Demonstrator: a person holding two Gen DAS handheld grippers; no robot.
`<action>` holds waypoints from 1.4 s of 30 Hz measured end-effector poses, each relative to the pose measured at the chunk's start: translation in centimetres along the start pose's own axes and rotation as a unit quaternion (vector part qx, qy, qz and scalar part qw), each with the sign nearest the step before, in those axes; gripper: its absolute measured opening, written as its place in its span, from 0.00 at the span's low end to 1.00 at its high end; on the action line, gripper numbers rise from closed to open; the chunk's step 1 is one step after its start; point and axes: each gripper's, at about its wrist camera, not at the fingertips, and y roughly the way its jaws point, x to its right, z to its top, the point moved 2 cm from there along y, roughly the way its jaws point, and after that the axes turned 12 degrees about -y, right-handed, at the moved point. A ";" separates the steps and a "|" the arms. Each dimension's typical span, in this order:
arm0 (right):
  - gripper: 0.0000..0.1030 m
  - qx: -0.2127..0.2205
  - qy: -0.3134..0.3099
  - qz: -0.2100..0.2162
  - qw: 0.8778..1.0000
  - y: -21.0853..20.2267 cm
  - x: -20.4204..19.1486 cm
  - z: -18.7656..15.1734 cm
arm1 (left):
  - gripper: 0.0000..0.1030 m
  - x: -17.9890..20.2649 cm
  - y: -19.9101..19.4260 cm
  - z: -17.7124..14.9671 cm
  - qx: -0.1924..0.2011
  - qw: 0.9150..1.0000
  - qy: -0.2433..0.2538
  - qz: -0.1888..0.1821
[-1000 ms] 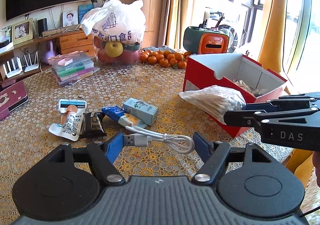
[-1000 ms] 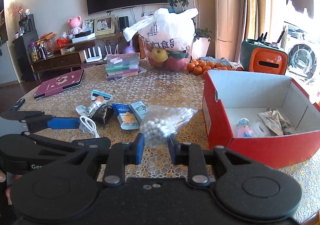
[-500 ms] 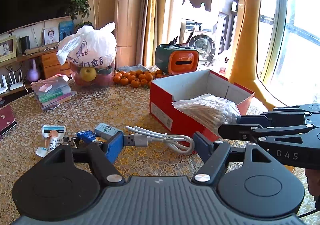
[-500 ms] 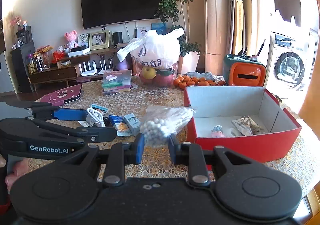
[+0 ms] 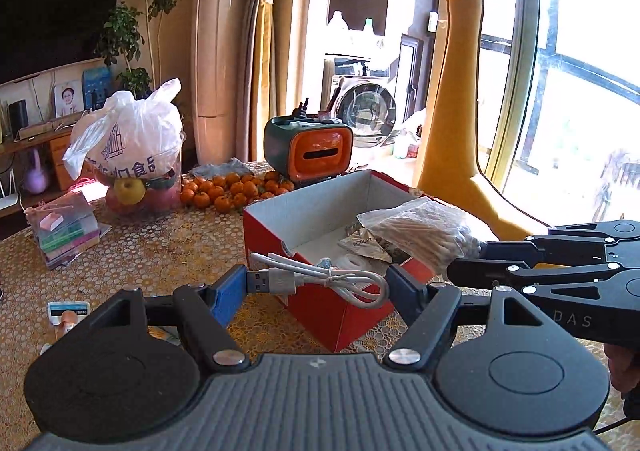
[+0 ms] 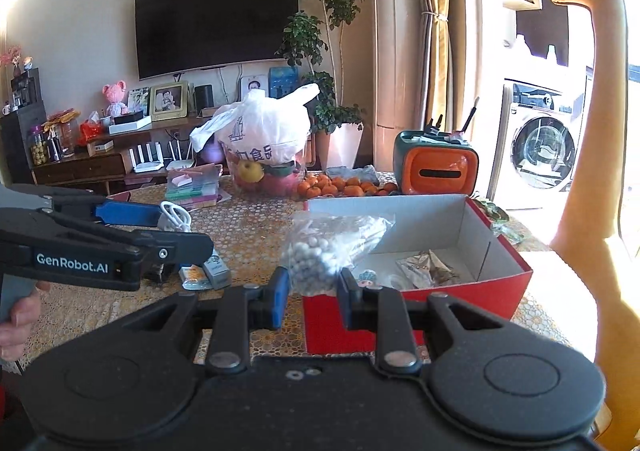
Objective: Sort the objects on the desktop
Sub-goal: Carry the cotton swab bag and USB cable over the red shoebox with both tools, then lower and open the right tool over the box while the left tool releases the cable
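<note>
In the left wrist view my left gripper (image 5: 316, 285) is shut on a coiled white USB cable (image 5: 324, 277), held above the near corner of a red shoe box (image 5: 344, 317). From the right comes my right gripper (image 5: 472, 257), shut on a clear bag of cotton swabs (image 5: 416, 233) that hangs over the box's right side. The right wrist view shows the same bag (image 6: 320, 247) between that gripper's (image 6: 312, 289) blue pads, at the box's (image 6: 460, 293) near left corner. There the left gripper (image 6: 180, 231) and cable (image 6: 176, 217) sit at the left.
A foil packet (image 6: 424, 265) and small items lie inside the box. Small packets (image 6: 208, 275) remain on the table left of it. Behind are mandarins (image 5: 228, 191), a white bag of fruit (image 5: 128, 147), an orange tissue box (image 5: 316, 151) and stacked cases (image 5: 64, 231). A yellow giraffe (image 5: 452, 91) stands right.
Both grippers have swung right and risen from the packets toward the red box, carrying the cable and the swab bag. The box interior now lies directly ahead of both.
</note>
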 end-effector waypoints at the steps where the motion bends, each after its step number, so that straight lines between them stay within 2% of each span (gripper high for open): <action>1: 0.24 -0.001 0.001 -0.002 1.000 -0.1 0.5 0.0 | 0.73 0.4 0.3 0.2 0.000 1.000 0.003 -0.003; 12: 0.24 -0.007 0.006 -0.024 1.000 0.4 5.0 0.5 | 0.73 3.5 3.8 2.4 0.002 0.999 0.025 -0.028; 23: 0.24 -0.029 0.004 -0.027 0.999 4.5 8.8 0.6 | 0.73 4.1 10.1 3.7 -0.009 0.998 0.053 -0.011; 28: 0.24 -0.039 0.005 -0.026 0.999 7.0 10.2 0.5 | 0.73 4.2 13.7 4.2 -0.028 0.997 0.066 -0.009; 36: 0.24 -0.051 0.018 -0.021 0.998 10.3 12.3 0.0 | 0.73 4.0 18.2 4.4 -0.067 0.996 0.061 -0.005; 42: 0.24 -0.080 0.026 -0.019 0.996 13.0 13.9 -0.5 | 0.73 3.9 21.2 4.2 -0.102 0.992 0.071 0.004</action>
